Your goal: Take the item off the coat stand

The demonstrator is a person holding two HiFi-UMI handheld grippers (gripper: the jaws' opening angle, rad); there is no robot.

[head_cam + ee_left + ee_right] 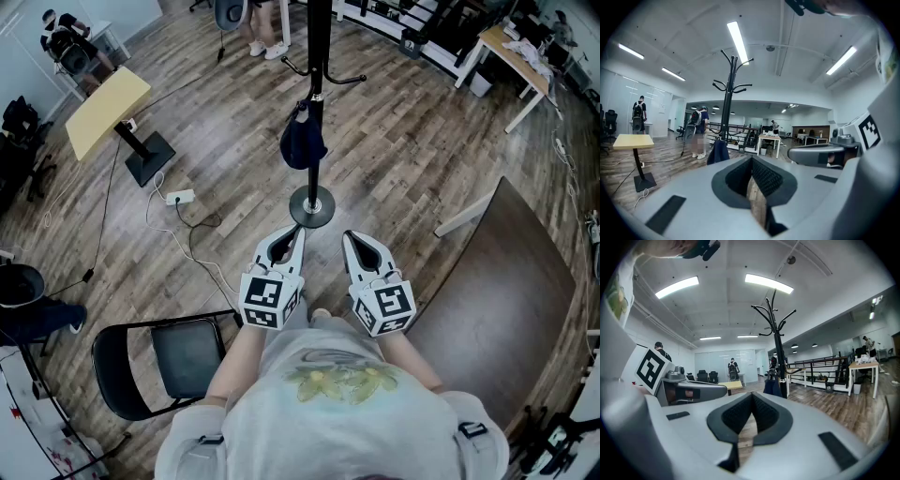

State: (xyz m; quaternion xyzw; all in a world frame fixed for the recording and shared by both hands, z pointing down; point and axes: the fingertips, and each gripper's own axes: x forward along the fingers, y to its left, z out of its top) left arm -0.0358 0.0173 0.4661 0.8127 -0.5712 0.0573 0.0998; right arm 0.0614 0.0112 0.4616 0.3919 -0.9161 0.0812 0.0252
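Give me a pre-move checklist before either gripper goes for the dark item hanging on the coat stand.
1. Dark blue fabric item hangs on the black metal coat stand: ok.
2. Left gripper jaws apart for a grasp: not ok; they are together with nothing between them.
3. Right gripper jaws apart: not ok; they are together and empty.
4. Way from both grippers to the item is free: ok; only wood-plank floor and the stand's round base lie ahead.
5. How the item is hooked on: cannot tell.
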